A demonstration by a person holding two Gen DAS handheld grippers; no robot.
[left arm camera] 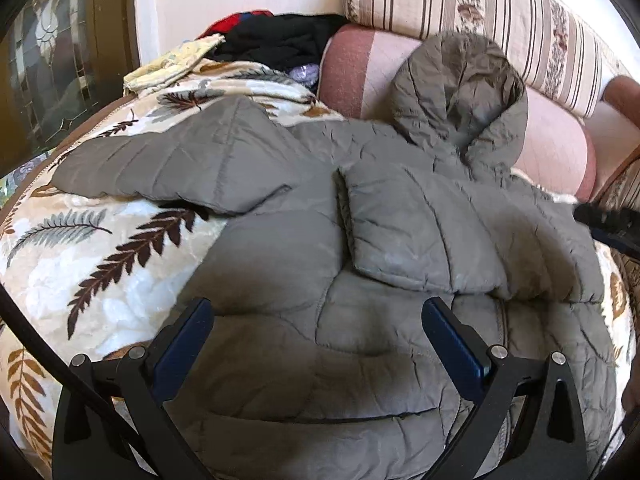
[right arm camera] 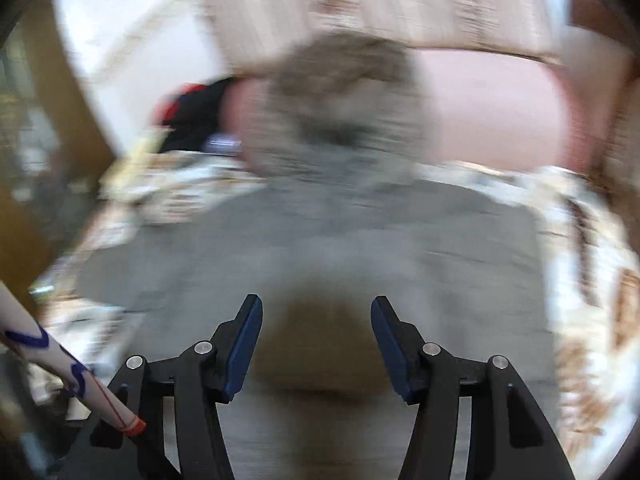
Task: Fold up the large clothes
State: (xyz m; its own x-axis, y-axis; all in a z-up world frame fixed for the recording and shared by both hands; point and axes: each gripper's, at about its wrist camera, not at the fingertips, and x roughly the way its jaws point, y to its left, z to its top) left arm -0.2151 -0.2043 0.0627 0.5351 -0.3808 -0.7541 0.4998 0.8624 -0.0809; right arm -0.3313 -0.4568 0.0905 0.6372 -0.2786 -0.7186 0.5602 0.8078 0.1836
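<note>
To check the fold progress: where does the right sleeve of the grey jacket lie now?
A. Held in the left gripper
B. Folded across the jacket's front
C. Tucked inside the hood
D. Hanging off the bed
B: the sleeve lies flat across the chest of the jacket, below the hood.

A plain grey-brown quilted jacket (left arm camera: 360, 280) lies on a cream blanket (left arm camera: 100, 260) printed with brown and grey fern leaves, beside a pink bolster (left arm camera: 360, 68) and a brown-striped, floral cushion (left arm camera: 460, 4).
</note>
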